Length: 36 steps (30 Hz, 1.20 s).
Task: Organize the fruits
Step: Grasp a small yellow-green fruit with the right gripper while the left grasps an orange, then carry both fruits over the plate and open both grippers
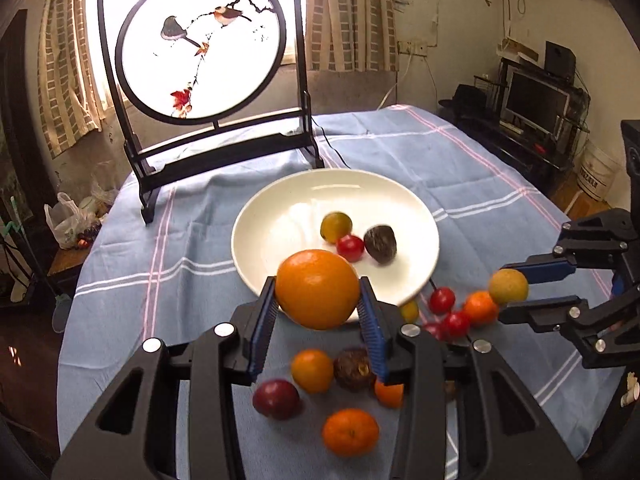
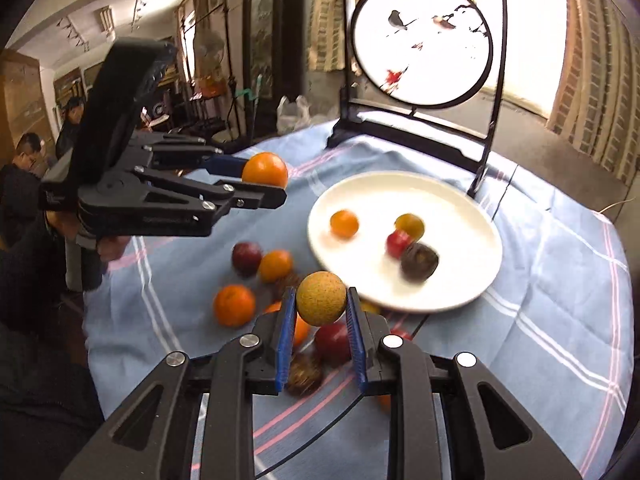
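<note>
Orange in the left gripper [image 1: 318, 304], an orange [image 1: 317, 288] clamped above the plate's [image 1: 276, 200] near rim; the right gripper [image 2: 321, 312] pinches a tan fruit [image 2: 321, 298] over the cloth [image 2: 552, 300]. Both are mid-carry; each next needs lowering and releasing. Four fruits sit plated; roughly ten wait, partly hidden.
</note>
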Each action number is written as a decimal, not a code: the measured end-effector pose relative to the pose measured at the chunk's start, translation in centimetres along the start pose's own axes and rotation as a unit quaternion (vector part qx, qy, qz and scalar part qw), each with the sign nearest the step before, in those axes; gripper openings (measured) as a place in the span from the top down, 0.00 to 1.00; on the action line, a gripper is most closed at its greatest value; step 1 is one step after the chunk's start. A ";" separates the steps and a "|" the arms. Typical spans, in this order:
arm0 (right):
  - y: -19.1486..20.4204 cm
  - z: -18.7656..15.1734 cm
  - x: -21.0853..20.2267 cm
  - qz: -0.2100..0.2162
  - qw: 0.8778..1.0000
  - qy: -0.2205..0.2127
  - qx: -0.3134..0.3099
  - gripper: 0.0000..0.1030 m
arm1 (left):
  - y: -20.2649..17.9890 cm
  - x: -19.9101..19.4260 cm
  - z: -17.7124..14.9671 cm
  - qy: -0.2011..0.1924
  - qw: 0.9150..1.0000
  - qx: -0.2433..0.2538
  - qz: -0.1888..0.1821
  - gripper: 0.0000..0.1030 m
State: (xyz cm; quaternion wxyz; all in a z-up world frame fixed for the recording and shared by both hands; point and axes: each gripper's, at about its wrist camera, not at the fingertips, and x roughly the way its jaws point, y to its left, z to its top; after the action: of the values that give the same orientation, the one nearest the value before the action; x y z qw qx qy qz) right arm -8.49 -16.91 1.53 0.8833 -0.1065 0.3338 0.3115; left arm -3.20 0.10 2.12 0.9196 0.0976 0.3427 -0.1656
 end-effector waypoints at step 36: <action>-11.4 6.1 11.6 -0.063 0.994 0.032 0.089 0.76 | 1.0 12.3 3.8 0.051 0.996 -0.018 0.073 0.62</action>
State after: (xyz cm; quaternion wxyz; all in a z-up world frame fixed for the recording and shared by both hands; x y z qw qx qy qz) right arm 8.55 -17.90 -1.65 0.8959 -0.0585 0.3811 0.2206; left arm 8.22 -2.99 -3.09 0.9122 0.1139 0.3840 -0.0862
